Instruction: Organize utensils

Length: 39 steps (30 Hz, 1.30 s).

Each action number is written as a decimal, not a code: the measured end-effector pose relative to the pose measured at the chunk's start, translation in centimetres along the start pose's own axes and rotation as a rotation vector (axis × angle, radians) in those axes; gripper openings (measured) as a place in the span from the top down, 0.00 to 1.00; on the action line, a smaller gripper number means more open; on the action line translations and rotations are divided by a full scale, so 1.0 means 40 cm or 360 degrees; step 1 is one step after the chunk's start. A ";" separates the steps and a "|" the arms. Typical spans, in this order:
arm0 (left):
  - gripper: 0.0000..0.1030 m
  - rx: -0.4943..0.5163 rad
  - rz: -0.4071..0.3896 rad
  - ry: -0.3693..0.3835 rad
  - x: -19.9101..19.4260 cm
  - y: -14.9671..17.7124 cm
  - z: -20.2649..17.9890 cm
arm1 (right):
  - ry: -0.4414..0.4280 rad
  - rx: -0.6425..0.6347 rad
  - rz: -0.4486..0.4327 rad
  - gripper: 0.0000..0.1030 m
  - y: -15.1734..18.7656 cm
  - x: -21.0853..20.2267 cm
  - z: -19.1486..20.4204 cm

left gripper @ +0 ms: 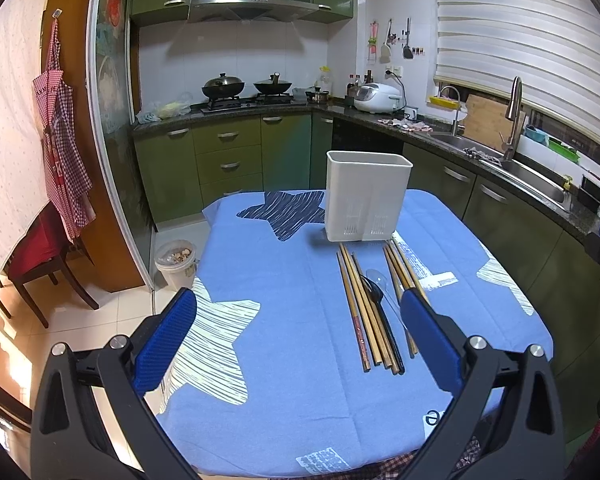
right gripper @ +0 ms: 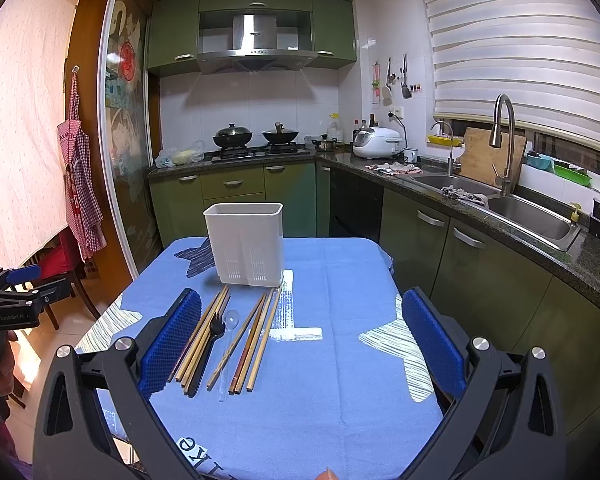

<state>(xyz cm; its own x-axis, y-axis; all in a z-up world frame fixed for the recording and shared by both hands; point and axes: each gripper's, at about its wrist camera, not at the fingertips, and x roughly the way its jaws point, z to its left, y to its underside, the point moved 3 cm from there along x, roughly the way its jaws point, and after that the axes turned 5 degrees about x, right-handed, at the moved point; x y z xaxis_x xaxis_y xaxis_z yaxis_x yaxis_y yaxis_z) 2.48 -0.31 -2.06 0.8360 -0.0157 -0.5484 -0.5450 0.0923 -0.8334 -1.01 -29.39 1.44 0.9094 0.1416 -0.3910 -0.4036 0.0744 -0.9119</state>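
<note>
A white utensil holder [left gripper: 367, 197] [right gripper: 246, 242] stands upright at the far end of the blue-clothed table [left gripper: 292, 320] [right gripper: 332, 360]. In front of it lie several wooden chopsticks [left gripper: 360, 312] [right gripper: 256, 340], a black plastic fork [left gripper: 374, 294] [right gripper: 216, 330] and a clear plastic spoon [left gripper: 380, 280] [right gripper: 231, 320], all pointing toward the holder. My left gripper [left gripper: 300, 312] hovers open above the near table, its right finger over the right-hand chopsticks. My right gripper [right gripper: 302, 312] is open too, with its left finger beside the utensils. Neither holds anything.
Green kitchen cabinets and a dark counter with a sink [right gripper: 532, 220] run along the right and back. A small bin [left gripper: 175, 258] stands on the floor left of the table, a chair [left gripper: 40, 256] beyond it. The other gripper [right gripper: 12, 300] shows at the right wrist view's left edge.
</note>
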 end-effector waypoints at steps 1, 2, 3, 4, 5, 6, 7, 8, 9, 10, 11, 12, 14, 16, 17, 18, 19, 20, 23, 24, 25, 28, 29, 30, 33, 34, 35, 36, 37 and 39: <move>0.06 -0.0001 0.0000 0.0001 0.000 0.000 0.000 | 0.0001 0.0000 0.0002 0.04 0.001 0.002 0.001; 0.06 -0.0001 0.0000 0.0000 0.000 0.000 0.000 | 0.0002 0.0002 0.0002 0.04 0.001 0.001 0.001; 0.06 -0.0001 0.0000 0.0000 0.000 0.000 0.000 | 0.0001 0.0003 0.0003 0.04 0.002 0.003 0.002; 0.06 -0.0002 0.0000 -0.0001 0.001 0.001 0.000 | 0.0002 0.0003 0.0004 0.04 0.003 0.004 0.002; 0.06 -0.0002 0.0002 -0.0001 0.002 0.002 -0.001 | 0.0002 0.0004 0.0004 0.04 0.003 0.004 0.001; 0.06 -0.0004 0.0003 -0.0001 0.003 0.003 -0.001 | 0.0002 0.0005 0.0006 0.04 0.004 0.006 0.002; 0.06 -0.0005 0.0004 -0.0002 0.004 0.004 -0.001 | 0.0001 0.0005 0.0007 0.04 0.006 0.006 0.002; 0.06 -0.0006 0.0004 -0.0001 0.004 0.005 -0.002 | 0.0002 0.0003 0.0006 0.04 0.006 0.006 0.003; 0.06 -0.0004 0.0005 -0.0002 0.005 0.005 -0.002 | 0.0003 0.0004 0.0006 0.04 0.006 0.007 0.002; 0.06 -0.0005 0.0005 -0.0003 0.005 0.005 -0.002 | 0.0003 0.0005 0.0007 0.04 0.007 0.008 0.002; 0.06 -0.0004 0.0005 -0.0003 0.006 0.007 -0.003 | 0.0002 0.0006 0.0008 0.04 0.007 0.007 0.001; 0.06 -0.0004 0.0007 -0.0002 0.007 0.005 -0.001 | 0.0002 0.0004 0.0007 0.04 0.006 0.007 0.002; 0.06 -0.0005 0.0007 -0.0003 0.007 0.005 -0.001 | 0.0003 0.0004 0.0008 0.04 0.007 0.007 0.002; 0.06 -0.0007 0.0009 0.0000 0.008 0.007 -0.001 | 0.0001 0.0005 0.0010 0.04 0.007 0.008 0.002; 0.06 -0.0006 0.0007 -0.0002 0.007 0.006 -0.002 | 0.0002 0.0006 0.0012 0.04 0.009 0.010 0.002; 0.06 -0.0006 0.0006 -0.0002 0.007 0.006 -0.002 | 0.0002 0.0006 0.0012 0.04 0.009 0.010 0.002; 0.06 -0.0006 0.0007 -0.0002 0.008 0.007 -0.002 | 0.0001 0.0007 0.0013 0.04 0.010 0.011 0.002; 0.06 -0.0006 0.0007 -0.0002 0.007 0.006 -0.002 | 0.0000 0.0008 0.0012 0.04 0.010 0.010 0.002; 0.06 -0.0004 0.0006 -0.0004 0.007 0.005 -0.002 | 0.0004 0.0006 0.0013 0.04 0.012 0.015 0.004; 0.06 -0.0004 0.0007 -0.0004 0.007 0.005 -0.002 | 0.0004 0.0008 0.0015 0.04 0.013 0.016 0.004; 0.06 -0.0005 0.0007 -0.0004 0.008 0.006 -0.002 | 0.0004 0.0007 0.0015 0.04 0.014 0.017 0.005; 0.06 -0.0005 0.0008 -0.0003 0.008 0.005 -0.002 | 0.0004 0.0008 0.0019 0.04 0.017 0.020 0.003; 0.06 -0.0006 0.0007 -0.0003 0.008 0.006 -0.002 | 0.0004 0.0008 0.0021 0.04 0.019 0.023 0.003; 0.06 -0.0005 0.0007 -0.0002 0.007 0.005 -0.001 | 0.0005 0.0008 0.0022 0.04 0.021 0.025 0.003; 0.06 -0.0004 0.0008 -0.0004 0.008 0.005 -0.001 | 0.0006 0.0013 0.0025 0.04 0.023 0.028 0.004; 0.06 -0.0005 0.0008 -0.0004 0.008 0.004 -0.001 | 0.0007 0.0013 0.0025 0.04 0.021 0.027 0.003; 0.06 -0.0004 0.0008 -0.0002 0.007 0.003 -0.001 | 0.0006 0.0012 0.0025 0.04 0.020 0.027 0.002; 0.06 -0.0005 0.0008 -0.0003 0.007 0.004 -0.001 | 0.0007 0.0012 0.0026 0.04 0.022 0.028 0.003; 0.06 -0.0006 0.0008 -0.0003 0.007 0.004 -0.001 | 0.0006 0.0012 0.0026 0.04 0.020 0.027 0.002; 0.06 -0.0004 0.0009 -0.0002 0.007 0.003 -0.001 | 0.0005 0.0013 0.0026 0.04 0.020 0.027 0.002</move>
<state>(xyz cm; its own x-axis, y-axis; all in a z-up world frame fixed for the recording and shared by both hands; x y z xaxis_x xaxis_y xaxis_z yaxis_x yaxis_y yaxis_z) 2.65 -0.33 -2.30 0.8328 -0.0141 -0.5533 -0.5501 0.0896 -0.8303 -0.37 -29.09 0.28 0.9030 0.1397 -0.4063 -0.4193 0.0803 -0.9043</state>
